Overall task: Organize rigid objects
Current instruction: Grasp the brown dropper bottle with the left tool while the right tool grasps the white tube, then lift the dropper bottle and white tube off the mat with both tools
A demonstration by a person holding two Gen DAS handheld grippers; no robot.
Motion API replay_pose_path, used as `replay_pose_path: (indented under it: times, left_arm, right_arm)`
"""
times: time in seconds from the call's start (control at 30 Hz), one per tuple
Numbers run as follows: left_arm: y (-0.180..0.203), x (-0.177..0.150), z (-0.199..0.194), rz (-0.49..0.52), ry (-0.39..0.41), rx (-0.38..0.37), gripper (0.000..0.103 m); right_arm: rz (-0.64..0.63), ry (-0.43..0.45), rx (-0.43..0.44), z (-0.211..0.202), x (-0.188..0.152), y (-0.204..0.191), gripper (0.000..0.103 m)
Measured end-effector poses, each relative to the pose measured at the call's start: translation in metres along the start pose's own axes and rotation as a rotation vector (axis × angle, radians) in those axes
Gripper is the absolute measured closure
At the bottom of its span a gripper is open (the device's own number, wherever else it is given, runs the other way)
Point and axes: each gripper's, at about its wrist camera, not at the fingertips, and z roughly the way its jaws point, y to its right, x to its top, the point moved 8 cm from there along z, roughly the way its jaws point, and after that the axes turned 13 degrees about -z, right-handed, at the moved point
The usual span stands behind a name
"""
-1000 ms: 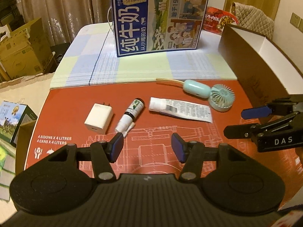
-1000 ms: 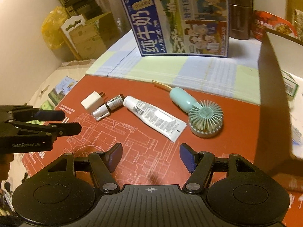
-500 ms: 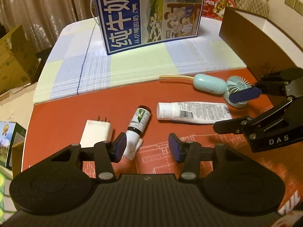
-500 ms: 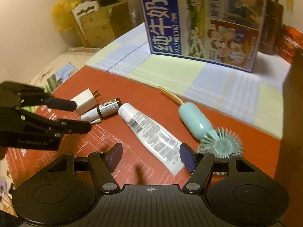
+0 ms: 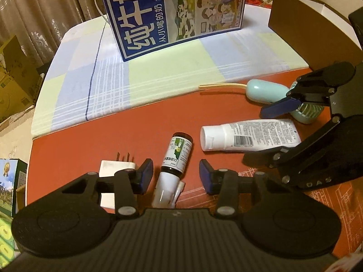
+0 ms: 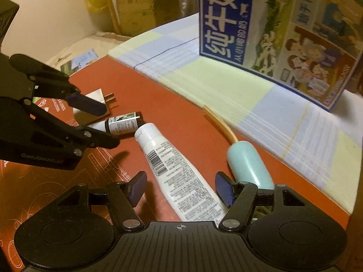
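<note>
On the red mat [image 5: 90, 140] lie a white charger plug [image 5: 109, 167], a small dark bottle [image 5: 178, 151] with a green label and white cap, a white tube [image 5: 249, 136] and a mint hand fan [image 5: 265, 93]. My left gripper [image 5: 175, 176] straddles the bottle's cap end; its jaws are closing, with gaps still on both sides. From the right wrist view the left gripper [image 6: 103, 124] hangs over the bottle [image 6: 123, 123] and the plug [image 6: 99, 95]. My right gripper [image 6: 181, 187] stands open astride the tube [image 6: 163, 156], beside the fan's handle [image 6: 249, 165].
A tall blue milk carton box [image 5: 172, 11] stands on the checked cloth [image 5: 158, 68] behind the mat. A brown open box [image 5: 306, 34] rises at the right. Cardboard boxes [image 5: 13, 79] sit on the floor at the left.
Both grippers have come forward and down onto the row of objects. The left one's jaws have narrowed around the bottle; the right one now straddles the tube, its opening unchanged.
</note>
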Motion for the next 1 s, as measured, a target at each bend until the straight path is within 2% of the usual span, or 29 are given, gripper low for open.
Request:
replay_pose_path:
  times: [0.07, 0.13, 0.27, 0.33, 0.7, 1.0]
  left_arm:
    - [0.000, 0.001, 0.004, 0.003, -0.005, 0.006, 0.066]
    - [-0.002, 0.000, 0.009, -0.003, -0.021, 0.014, 0.071]
    - [-0.001, -0.003, 0.011, -0.021, -0.032, 0.010, 0.082]
    - [0.002, -0.004, 0.009, -0.030, -0.035, 0.007, 0.083]
    - [0.018, -0.036, -0.012, -0.149, -0.074, -0.012, 0.083]
    - [0.034, -0.066, -0.032, -0.205, -0.123, -0.040, 0.083]
  right_arm:
    - [0.009, 0.005, -0.001, 0.002, 0.001, 0.001, 0.040]
    - [0.005, 0.008, -0.020, 0.003, 0.001, 0.001, 0.051]
    - [0.015, 0.014, -0.019, 0.000, 0.000, -0.001, 0.057]
    - [0.029, 0.019, -0.019, -0.002, -0.002, -0.003, 0.061]
    - [0.115, 0.003, -0.053, -0.029, -0.033, -0.023, 0.063]
    - [0.132, -0.039, -0.035, -0.058, -0.068, -0.053, 0.062]
